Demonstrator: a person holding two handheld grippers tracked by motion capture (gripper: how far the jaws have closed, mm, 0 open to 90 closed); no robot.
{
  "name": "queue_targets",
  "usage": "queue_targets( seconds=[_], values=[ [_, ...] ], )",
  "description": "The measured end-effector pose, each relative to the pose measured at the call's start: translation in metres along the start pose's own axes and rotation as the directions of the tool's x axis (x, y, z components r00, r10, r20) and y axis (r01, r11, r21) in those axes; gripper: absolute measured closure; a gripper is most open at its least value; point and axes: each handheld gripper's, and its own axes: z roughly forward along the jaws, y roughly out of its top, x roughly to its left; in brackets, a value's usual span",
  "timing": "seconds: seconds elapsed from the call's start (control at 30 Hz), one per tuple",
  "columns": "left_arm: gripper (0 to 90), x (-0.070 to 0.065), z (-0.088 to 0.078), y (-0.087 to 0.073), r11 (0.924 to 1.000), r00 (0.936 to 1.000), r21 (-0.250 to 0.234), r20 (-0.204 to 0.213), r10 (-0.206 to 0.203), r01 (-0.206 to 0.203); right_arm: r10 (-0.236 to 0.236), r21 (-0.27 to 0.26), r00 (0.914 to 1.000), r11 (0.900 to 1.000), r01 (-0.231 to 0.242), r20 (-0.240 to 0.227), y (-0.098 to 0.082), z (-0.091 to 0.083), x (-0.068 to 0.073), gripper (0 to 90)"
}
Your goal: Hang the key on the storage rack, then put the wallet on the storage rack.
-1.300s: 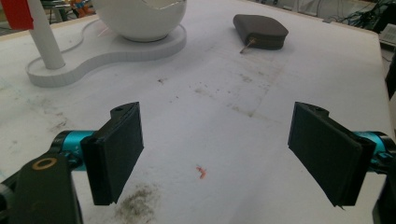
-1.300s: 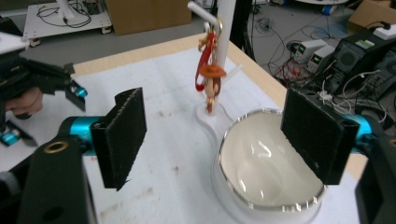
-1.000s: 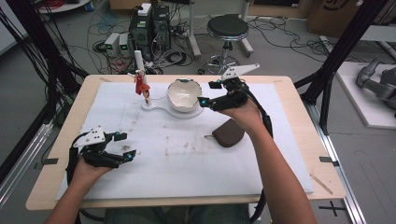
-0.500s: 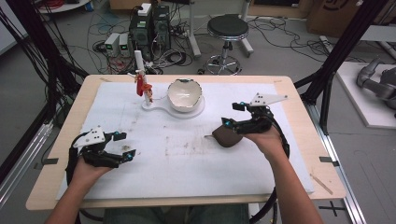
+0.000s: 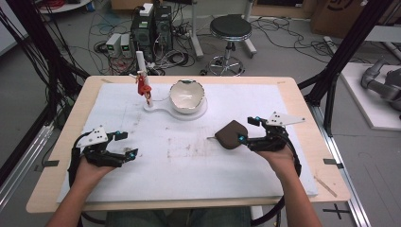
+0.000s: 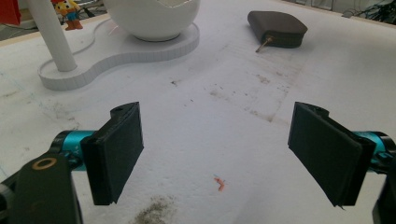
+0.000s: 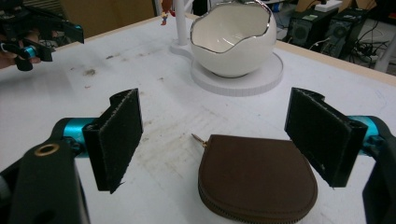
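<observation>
White, scuffed padding covers the wooden table point(image 5: 302, 101), with cables, computer boxes and a stool point(image 5: 230, 28) on the floor beyond its far edge. At the lower left of the high view the left gripper point(image 5: 122, 144) rests on the padding with its jaws spread wide and nothing between them; its own view shows only stained padding and a small orange speck point(image 6: 220, 184) in the gap. At the lower right, the right gripper point(image 5: 248, 128) is also wide open, its jaws either side of a brown zip pouch point(image 5: 231, 134), apart from it as far as the right gripper view shows. That view reveals the pouch's zipper and small metal pull point(image 7: 200, 139). Farther back, upper centre, an eggshell-shaped white bowl point(image 5: 187, 95) sits on a white base point(image 5: 161, 107) with a post and a small red figure point(image 5: 143, 86).
</observation>
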Motion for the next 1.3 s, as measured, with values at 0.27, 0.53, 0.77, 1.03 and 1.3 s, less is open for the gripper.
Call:
queue_targets(
  seconds=[0.27, 0.53, 0.77, 1.03, 1.3],
  values=[
    [18.0, 0.003, 0.002, 0.003, 0.9999, 1.0, -0.016, -0.005, 0.002, -0.002, 0.043, -0.001, 0.9984, 0.999, -0.043, 0.037, -0.024, -0.016, -0.005, 19.6],
    [18.0, 0.005, 0.008, 0.009, 0.9998, 1.0, -0.017, -0.001, -0.009, 0.009, 0.065, 0.053, 0.995, 0.996, -0.069, 0.076, -0.045, -0.02, -0.01, 19.5],
    [18.0, 0.003, 0.018, 0.014, 0.9999, 0.9997, -0.007, 0.021, 0.012, -0.012, 0.083, 0.055, 0.9928, 0.995, -0.088, 0.086, -0.059, -0.03, -0.016, 19.6],
    [18.0, 0.003, 0.026, 0.015, 0.9999, 0.9989, -0.016, 0.047, -0.006, 0.006, 0.099, 0.029, 0.9895, 0.994, -0.103, 0.105, -0.063, -0.038, -0.016, 19.5],
    [18.0, 0.0, 0.036, 0.021, 1.0, 0.9975, -0.005, 0.07, -0.005, 0.005, 0.098, 0.032, 0.9884, 0.994, -0.102, 0.116, -0.067, -0.04, -0.015, 19.5]
  ],
)
